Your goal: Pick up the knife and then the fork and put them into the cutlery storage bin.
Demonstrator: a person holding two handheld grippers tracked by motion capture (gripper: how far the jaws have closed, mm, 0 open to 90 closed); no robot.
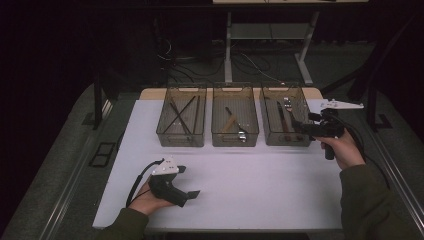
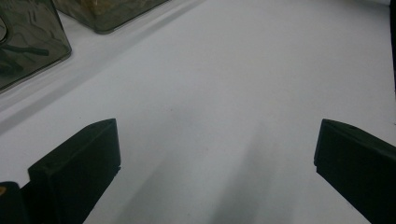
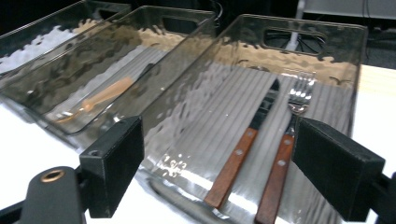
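The fork (image 3: 293, 121) lies in the right bin (image 3: 243, 35), flat on the ribbed floor beside the knife (image 3: 250, 140), both with wooden handles toward the near wall and tips toward the far handle cut-out. The right gripper (image 1: 304, 125) hovers at that bin's near right edge, jaws released and wide, nothing between them, so the fork looks placed and let go. The middle bin (image 1: 235, 122) holds a wooden-handled tool, and the left bin (image 1: 181, 117) holds dark crossed sticks, likely chopsticks. No loose cutlery shows on the desk (image 1: 240, 175), so by my reading the sorting is at or near its end.

The left gripper (image 1: 187, 182) rests low on the near left of the desk, jaws spread apart and empty over bare white surface. The three bins stand side by side along the far edge, close together. The broad near half of the desk gives free room for drawing the right hand back.
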